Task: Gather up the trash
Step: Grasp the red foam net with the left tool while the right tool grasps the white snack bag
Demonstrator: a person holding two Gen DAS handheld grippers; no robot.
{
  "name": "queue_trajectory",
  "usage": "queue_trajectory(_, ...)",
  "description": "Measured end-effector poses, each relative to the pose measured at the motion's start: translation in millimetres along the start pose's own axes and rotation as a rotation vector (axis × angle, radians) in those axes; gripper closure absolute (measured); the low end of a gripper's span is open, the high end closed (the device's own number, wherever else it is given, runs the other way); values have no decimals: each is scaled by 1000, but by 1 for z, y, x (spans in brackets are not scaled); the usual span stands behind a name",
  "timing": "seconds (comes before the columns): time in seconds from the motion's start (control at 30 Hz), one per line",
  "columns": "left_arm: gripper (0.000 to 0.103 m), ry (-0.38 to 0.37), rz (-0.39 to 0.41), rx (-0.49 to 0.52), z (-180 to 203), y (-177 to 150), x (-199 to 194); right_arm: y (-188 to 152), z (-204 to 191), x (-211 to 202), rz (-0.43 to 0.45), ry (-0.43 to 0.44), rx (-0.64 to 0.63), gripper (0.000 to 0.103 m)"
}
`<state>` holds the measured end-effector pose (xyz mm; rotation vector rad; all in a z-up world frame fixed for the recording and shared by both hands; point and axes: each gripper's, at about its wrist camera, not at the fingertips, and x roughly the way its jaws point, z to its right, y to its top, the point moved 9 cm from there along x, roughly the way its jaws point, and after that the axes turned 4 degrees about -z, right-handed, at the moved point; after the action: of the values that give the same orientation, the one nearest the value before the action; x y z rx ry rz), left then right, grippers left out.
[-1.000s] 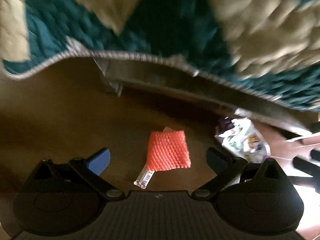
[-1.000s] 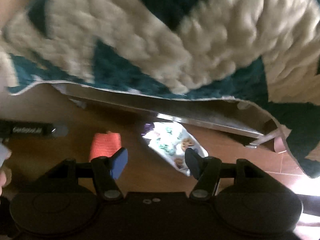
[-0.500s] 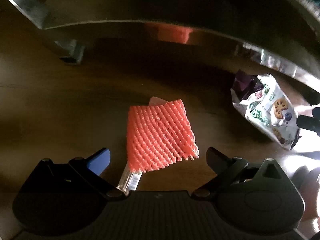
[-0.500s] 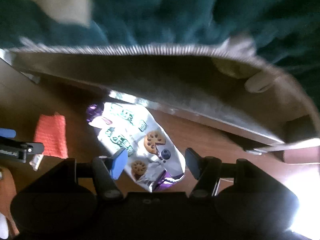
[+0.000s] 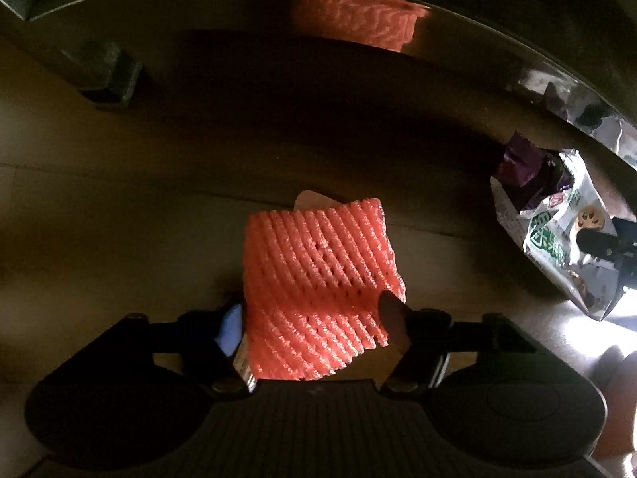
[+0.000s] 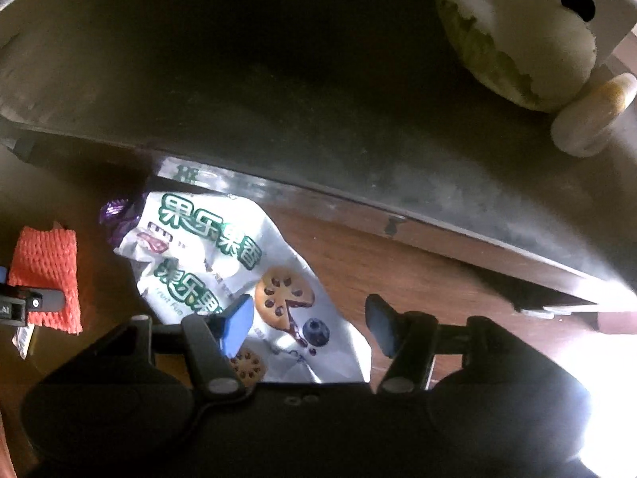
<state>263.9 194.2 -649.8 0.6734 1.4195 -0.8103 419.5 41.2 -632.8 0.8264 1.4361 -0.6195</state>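
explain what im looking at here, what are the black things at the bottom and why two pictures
There are two pictures because a person holds a hand tool in each hand, and each tool has a camera looking forward along its two fingers. The black shapes at the bottom are those tools.

The left gripper has its fingers closed in against an orange foam net lying on a brown wooden floor. Something small and pale pokes out from under the net; I cannot tell what it is.

The right gripper is open, its fingers on either side of a white snack bag printed with cookies. Nothing is lifted there.

Both pieces lie beside the low edge of some dark furniture. The same net shows at the left of the right picture, and the bag at the right of the left one.
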Motion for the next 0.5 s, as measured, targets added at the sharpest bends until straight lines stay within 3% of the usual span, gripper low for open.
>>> queue_trajectory(0.17,59,0,19,-5,-4,1,-4,-5,-7,3,-20,-9,-28,46)
queue_trajectory(0.2,65,-6,19,-12,-5,2,-5,-7,-8,4,-24,-13,-39,52)
queue_trajectory(0.27,72,-23,17,-18,-4,3,-7,-12,-12,8,-52,-38,-54,91)
queue_trajectory(0.33,78,-32,24,-9,-4,5,-9,-16,-15,12,-75,-47,-57,94)
queue_trajectory(0.5,82,-29,21,-6,-10,5,-19,-22,-21,9,-93,-45,-51,103)
